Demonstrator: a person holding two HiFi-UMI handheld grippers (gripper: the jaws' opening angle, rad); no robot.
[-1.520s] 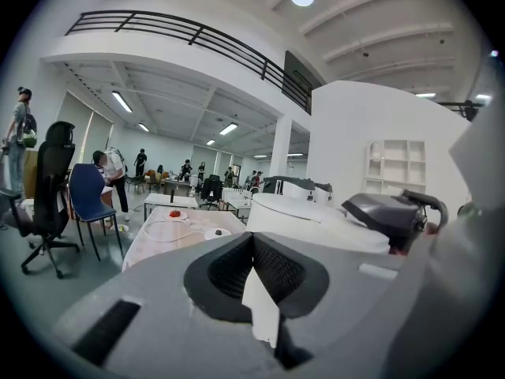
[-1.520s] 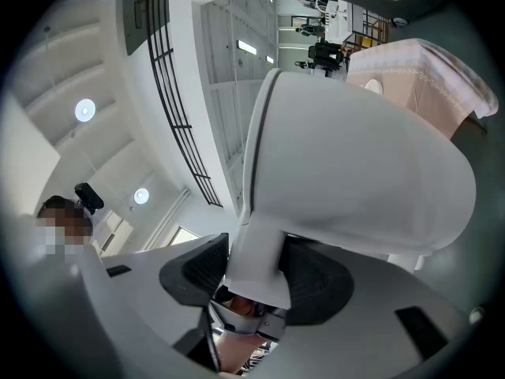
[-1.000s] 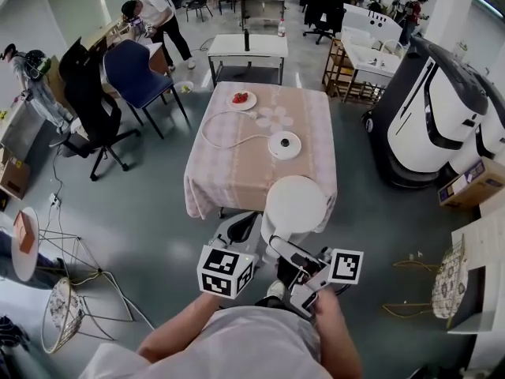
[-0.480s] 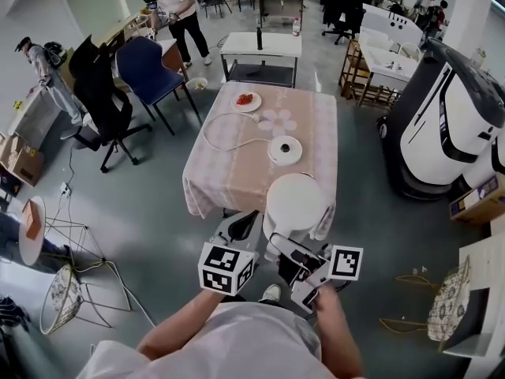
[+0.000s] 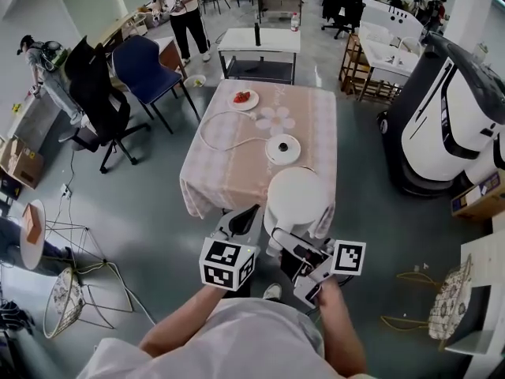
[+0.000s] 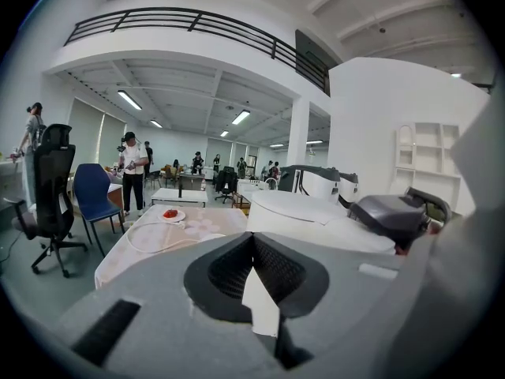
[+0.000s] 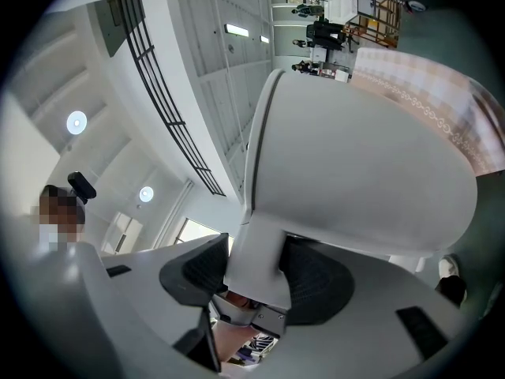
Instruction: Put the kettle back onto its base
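Observation:
The white kettle (image 5: 296, 200) hangs over the near edge of the table with the pink cloth (image 5: 229, 172). My right gripper (image 5: 290, 247) is shut on its handle, which fills the space between the jaws in the right gripper view (image 7: 256, 275), with the kettle (image 7: 355, 156) body above. The round white base (image 5: 283, 148) sits further back on the table, its cord (image 5: 225, 136) looping to the left. To the kettle's left my left gripper (image 5: 241, 224) is shut and holds nothing. The left gripper view has my left gripper (image 6: 254, 263) low beside the kettle (image 6: 316, 215).
A plate of red food (image 5: 242, 97) lies at the table's far end. A blue chair (image 5: 144, 63) and a black office chair (image 5: 93, 93) stand to the left. Large white machines (image 5: 446, 109) stand at the right. People stand further back.
The kettle stays held in my right gripper near the table's front edge and has barely shifted. The view has drifted a little, and the person at the back has stepped further away.

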